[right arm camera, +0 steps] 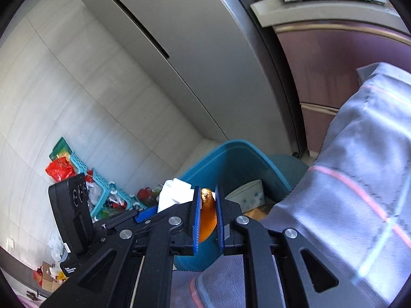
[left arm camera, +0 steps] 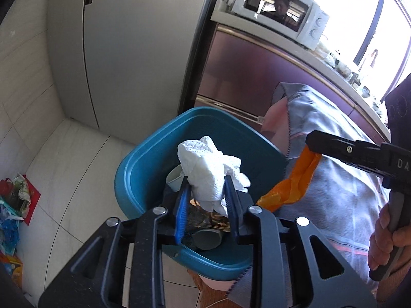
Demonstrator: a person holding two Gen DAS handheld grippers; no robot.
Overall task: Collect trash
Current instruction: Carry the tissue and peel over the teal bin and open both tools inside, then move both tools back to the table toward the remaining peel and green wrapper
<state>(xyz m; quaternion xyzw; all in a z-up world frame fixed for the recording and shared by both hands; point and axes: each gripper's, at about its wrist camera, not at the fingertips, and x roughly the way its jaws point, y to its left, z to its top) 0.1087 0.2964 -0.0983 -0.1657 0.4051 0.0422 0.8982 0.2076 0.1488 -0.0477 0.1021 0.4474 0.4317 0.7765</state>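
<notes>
At the far left of the left wrist view, a heap of bags (left arm camera: 12,200) lies on the tiled floor (left arm camera: 74,169) against the wall. Right of it stands a grey fridge (left arm camera: 123,59), its 2 doors shut.

At centre a teal bin (left arm camera: 143,169) sits on the floor with its mouth open. Inside lie a pale cup (left arm camera: 174,178), a grey round piece (left arm camera: 208,238) and some shiny scraps. The left gripper (left arm camera: 208,191) hangs over the bin's mouth with a crumpled white tissue (left arm camera: 208,169) between its blue pads (left arm camera: 181,213). The jaws stand a little apart around the wad; both pads appear to touch it, and it sits in the air above the bin's contents.

Right of the bin, a grey cloth (left arm camera: 334,179) with pink stripes drapes down beside the rim. In front of it the right gripper (left arm camera: 312,143) reaches in from the right, a hand (left arm camera: 388,241) on its grip, and an orange wrapper (left arm camera: 290,187) dangles from its tip just beside the bin. In the right wrist view that gripper's (right arm camera: 208,197) jaws are nearly pressed together, pinching the wrapper (right arm camera: 206,220) between them, with the bin (right arm camera: 231,154) beyond.

Above, a white microwave (left arm camera: 282,15) rests on a counter (left arm camera: 341,77) over purple cabinets (left arm camera: 244,71), a bright window (left arm camera: 359,7) at the far right.
</notes>
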